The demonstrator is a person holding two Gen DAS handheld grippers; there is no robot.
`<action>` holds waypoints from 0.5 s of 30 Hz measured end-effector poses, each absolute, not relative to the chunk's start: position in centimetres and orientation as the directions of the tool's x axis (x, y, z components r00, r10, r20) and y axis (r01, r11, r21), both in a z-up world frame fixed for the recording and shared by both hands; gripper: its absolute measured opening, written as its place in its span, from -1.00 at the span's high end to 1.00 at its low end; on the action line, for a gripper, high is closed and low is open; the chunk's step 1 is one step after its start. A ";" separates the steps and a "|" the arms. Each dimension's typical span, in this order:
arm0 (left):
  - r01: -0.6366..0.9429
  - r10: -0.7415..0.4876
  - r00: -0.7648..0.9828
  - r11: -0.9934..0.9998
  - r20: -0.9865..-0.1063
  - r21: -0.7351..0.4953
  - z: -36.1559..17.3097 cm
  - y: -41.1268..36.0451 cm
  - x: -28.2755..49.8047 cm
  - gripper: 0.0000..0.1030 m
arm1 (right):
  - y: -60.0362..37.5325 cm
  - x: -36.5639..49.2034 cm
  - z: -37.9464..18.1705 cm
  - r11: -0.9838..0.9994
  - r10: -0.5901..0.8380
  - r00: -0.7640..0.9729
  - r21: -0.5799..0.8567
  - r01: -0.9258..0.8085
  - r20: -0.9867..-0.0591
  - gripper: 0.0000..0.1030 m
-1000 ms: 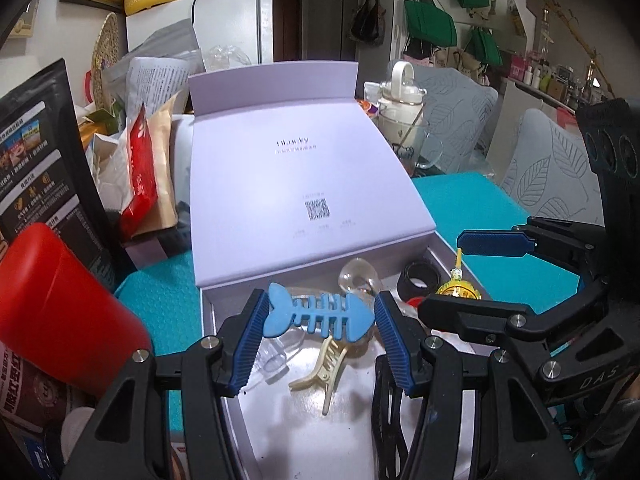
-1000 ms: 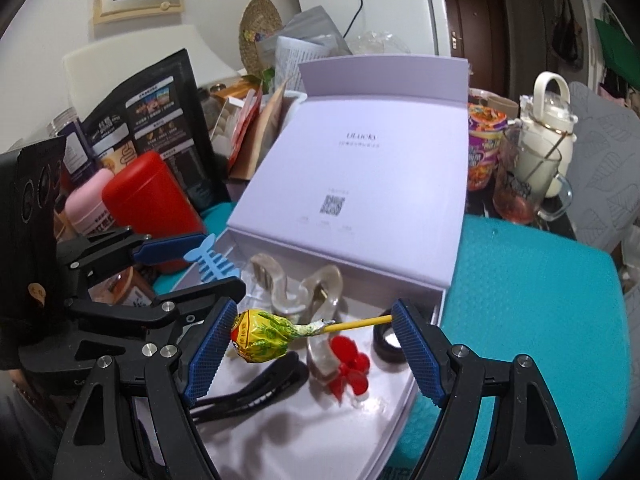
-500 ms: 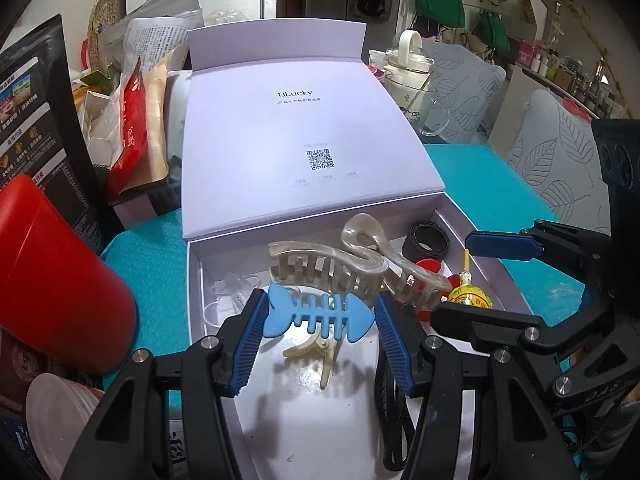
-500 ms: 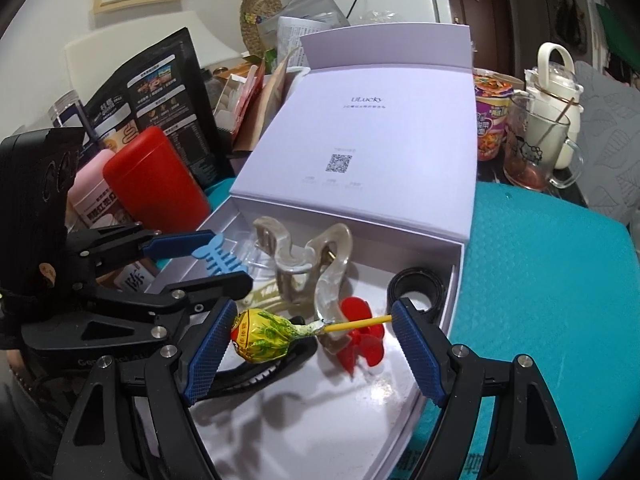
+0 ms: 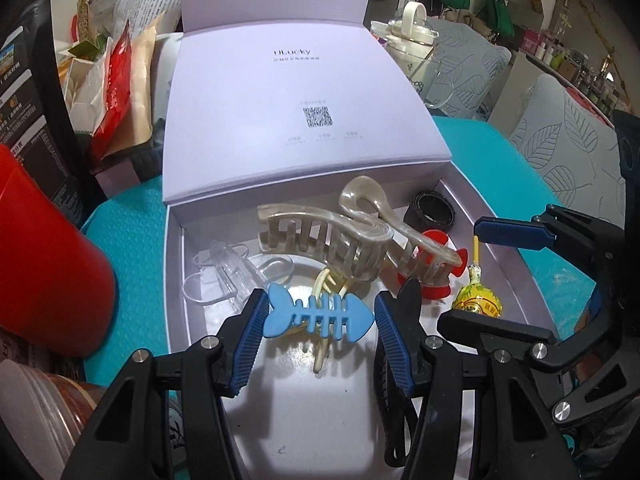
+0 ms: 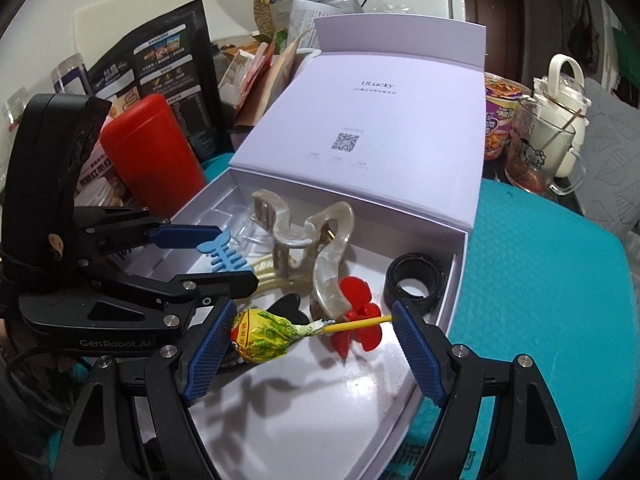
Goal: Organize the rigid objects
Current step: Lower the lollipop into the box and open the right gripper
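The left gripper (image 5: 320,316) has its fingers closed on a blue fishbone clip (image 5: 318,315), which spans the gap crosswise: the tail end presses against the left pad and the head against the right pad. It hangs above the floor of an open lilac box (image 5: 176,280), over a cream hair claw (image 5: 322,344) lying inside. The right gripper (image 6: 312,326) has its fingers clamped on a lollipop (image 6: 262,334) held lengthwise between them, the wrapped yellow-green head against the left pad and the tip of the yellow stick touching the right pad. It too is above the box interior, just in front of a red flower-shaped piece (image 6: 358,312). In the box also lie a large pearly hair claw (image 5: 328,244), a clear plastic clip (image 5: 224,272), a black ring (image 6: 414,280) near the right wall and a black clip (image 5: 390,412) at the near side. The box stands on a teal surface (image 6: 540,280), its lid folded back, with a red canister (image 6: 154,156) beside its left wall.
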State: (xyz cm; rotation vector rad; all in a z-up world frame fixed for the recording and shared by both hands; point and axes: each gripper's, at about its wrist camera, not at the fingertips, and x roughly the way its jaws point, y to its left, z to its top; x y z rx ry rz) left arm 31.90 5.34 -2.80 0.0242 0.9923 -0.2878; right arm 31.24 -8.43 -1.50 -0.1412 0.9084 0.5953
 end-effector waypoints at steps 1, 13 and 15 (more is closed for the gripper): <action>0.249 -0.225 0.507 0.962 -0.832 -0.108 -2.9 5.3 31.9 -0.06 | -8.3 31.3 -1.6 0.830 0.421 0.464 0.126 -0.543 -0.780 -0.55; 0.242 -0.206 0.456 0.965 -0.866 -0.102 -3.9 5.2 32.3 -0.06 | -7.5 32.5 -2.8 0.840 0.348 0.448 0.061 -0.539 -0.823 -0.56; 0.237 -0.198 0.456 0.967 -0.868 -0.096 -3.8 5.1 32.4 -0.06 | -7.5 32.5 -2.8 0.840 0.344 0.448 0.057 -0.540 -0.825 -0.56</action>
